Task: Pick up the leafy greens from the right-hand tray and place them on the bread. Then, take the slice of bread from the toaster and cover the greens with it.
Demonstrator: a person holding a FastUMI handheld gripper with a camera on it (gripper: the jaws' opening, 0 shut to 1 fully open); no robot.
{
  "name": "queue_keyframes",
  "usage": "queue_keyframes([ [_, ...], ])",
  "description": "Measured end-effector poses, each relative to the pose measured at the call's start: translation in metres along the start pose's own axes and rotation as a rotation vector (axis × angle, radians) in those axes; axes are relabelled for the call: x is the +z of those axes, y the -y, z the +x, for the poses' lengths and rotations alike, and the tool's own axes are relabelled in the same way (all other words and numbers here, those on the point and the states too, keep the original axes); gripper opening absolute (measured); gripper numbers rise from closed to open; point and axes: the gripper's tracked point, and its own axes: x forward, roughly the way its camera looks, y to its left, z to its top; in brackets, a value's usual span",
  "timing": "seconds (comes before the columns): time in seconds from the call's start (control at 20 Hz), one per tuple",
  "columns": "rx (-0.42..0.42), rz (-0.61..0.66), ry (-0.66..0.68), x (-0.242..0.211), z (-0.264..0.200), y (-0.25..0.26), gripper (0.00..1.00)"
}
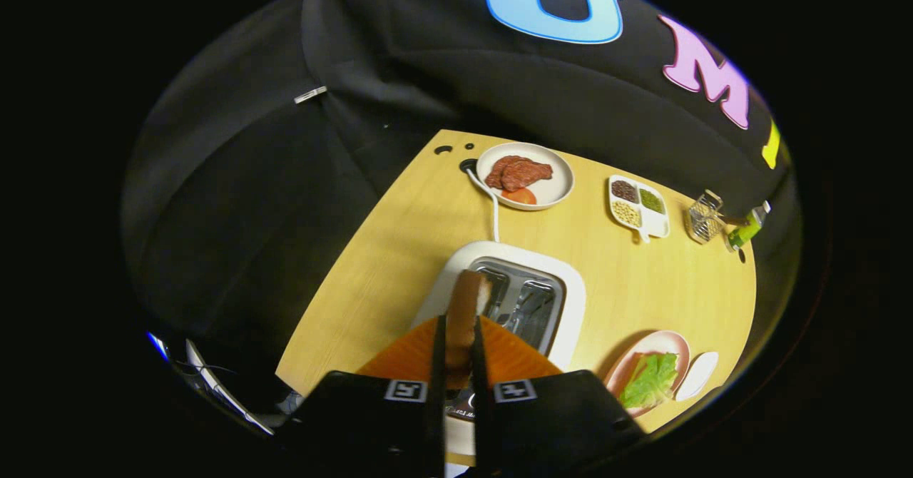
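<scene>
My gripper point(458, 339) is shut on a slice of bread point(467, 303), held edge-on between both fingers. The slice hangs just above the left end of the white toaster point(570, 299), whose two metal slots stand open just ahead of the fingers. To the right of the toaster, a pink plate point(674, 341) carries a leafy green point(650, 379) lying flat. I cannot tell what lies under the leaf.
A small white dish point(697, 375) lies beside the pink plate. Beyond the toaster are a white plate of meat and tomato point(560, 196), a divided dish of seeds point(660, 227), a wire basket point(705, 216) and a green bottle point(745, 232). The toaster's cord point(492, 207) runs back to a table port.
</scene>
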Motion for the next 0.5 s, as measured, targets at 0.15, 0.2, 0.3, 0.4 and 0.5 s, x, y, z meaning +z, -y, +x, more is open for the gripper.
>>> queue_keyframes([
  [0.15, 0.015, 0.037, -0.010, -0.002, -0.002, -0.003, 0.13],
  [0.2, 0.024, 0.040, -0.015, -0.002, -0.003, -0.004, 0.13],
  [0.3, 0.041, 0.052, -0.010, -0.001, -0.011, -0.005, 0.13],
  [0.4, 0.066, 0.065, 0.003, 0.003, -0.023, -0.004, 0.13],
  [0.5, 0.096, 0.090, 0.019, 0.008, -0.039, -0.001, 0.13],
])
